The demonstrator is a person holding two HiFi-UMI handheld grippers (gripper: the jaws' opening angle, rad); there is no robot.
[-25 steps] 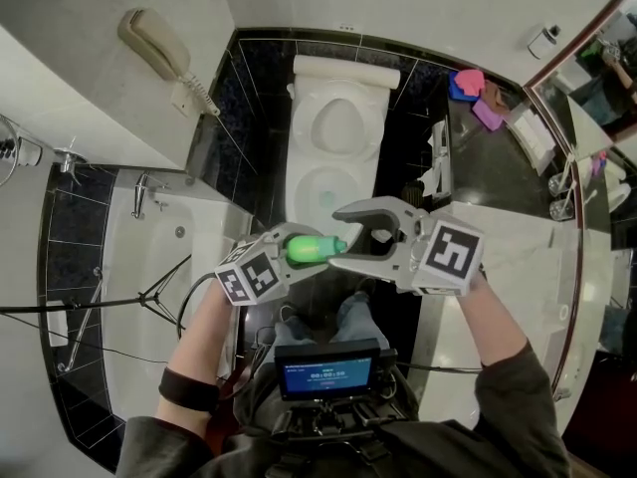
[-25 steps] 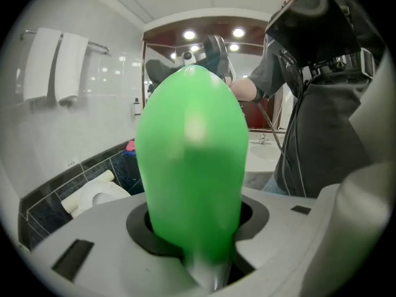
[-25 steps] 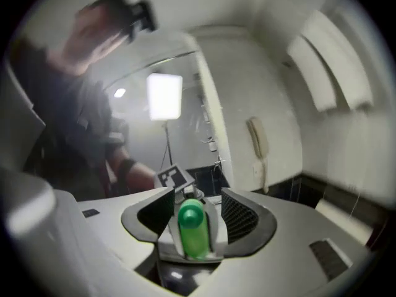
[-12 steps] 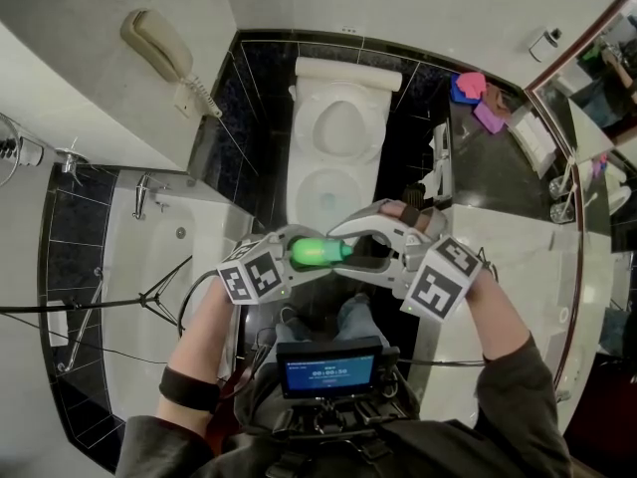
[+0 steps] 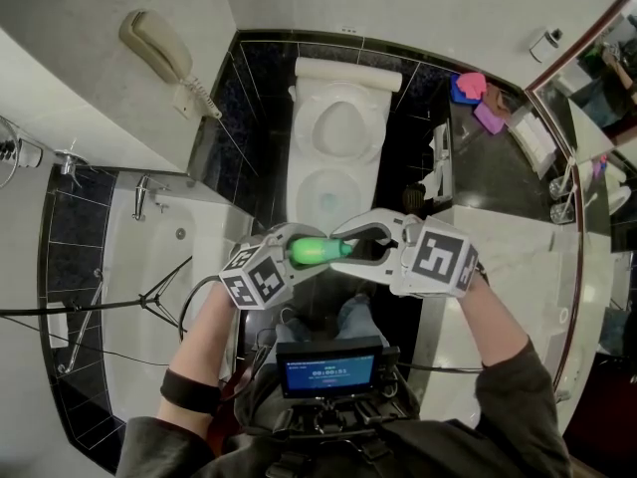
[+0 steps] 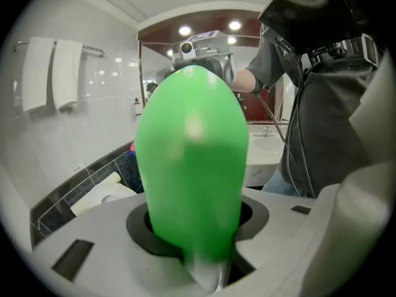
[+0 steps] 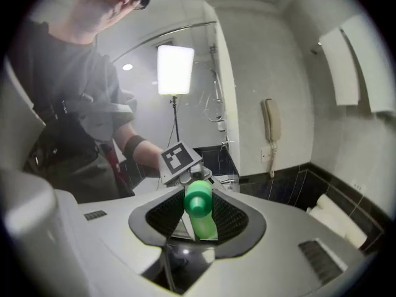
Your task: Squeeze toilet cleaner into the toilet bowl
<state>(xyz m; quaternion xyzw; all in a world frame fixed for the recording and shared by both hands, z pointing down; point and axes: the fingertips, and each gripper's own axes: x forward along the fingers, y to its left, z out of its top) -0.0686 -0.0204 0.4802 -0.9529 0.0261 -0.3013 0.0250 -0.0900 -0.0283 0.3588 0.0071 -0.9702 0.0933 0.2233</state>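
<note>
A green toilet cleaner bottle (image 5: 314,250) lies level in front of me, above the near end of the white toilet (image 5: 333,157), whose lid is up. My left gripper (image 5: 299,250) is shut on the bottle's body (image 6: 192,159), which fills the left gripper view. The bottle's green cap (image 7: 198,202) points into my right gripper (image 5: 350,247). That gripper's jaws have just been closing and now ring the cap, with a gap showing on both sides between cap and black pads (image 7: 238,218).
A bathtub (image 5: 149,267) with a tripod (image 5: 164,292) lies at the left, with a wall phone (image 5: 159,48) above it. A pale vanity counter (image 5: 528,257) runs along the right, and pink items (image 5: 473,93) sit on a dark ledge. A small screen (image 5: 326,371) hangs at my chest.
The right gripper's jaws have narrowed around the bottle's cap, and that gripper has tilted slightly. The left gripper and the bottle have stayed in place.
</note>
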